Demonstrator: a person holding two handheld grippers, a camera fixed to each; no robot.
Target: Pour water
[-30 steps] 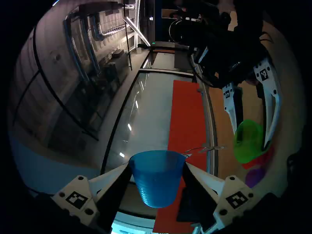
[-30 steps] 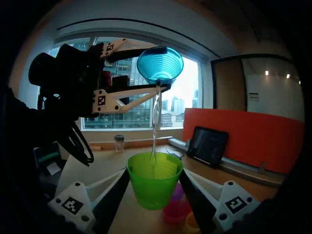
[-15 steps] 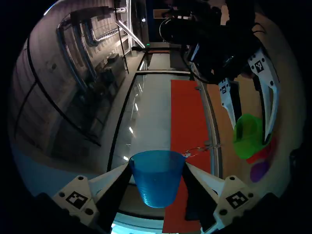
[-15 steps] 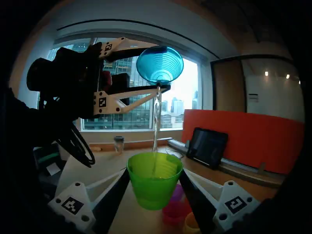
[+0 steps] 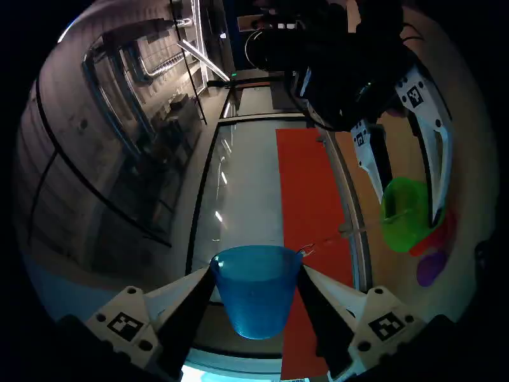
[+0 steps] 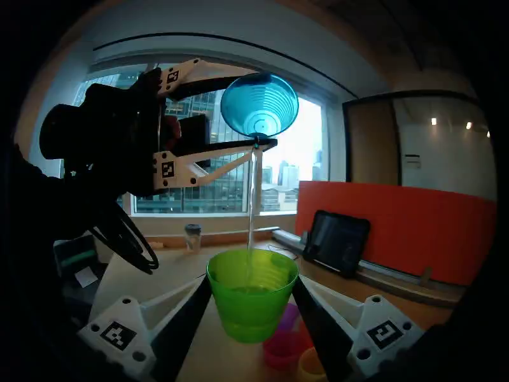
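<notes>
Translucent ribbed blue cup, tapered green cup

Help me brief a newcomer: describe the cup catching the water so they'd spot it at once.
Below the big window lies a wooden desk. Above it, the right gripper holds the green cup upright, water streaming in from the tilted blue cup overhead. Unlike the pink cup below it, it is bright green and gripped.
</notes>
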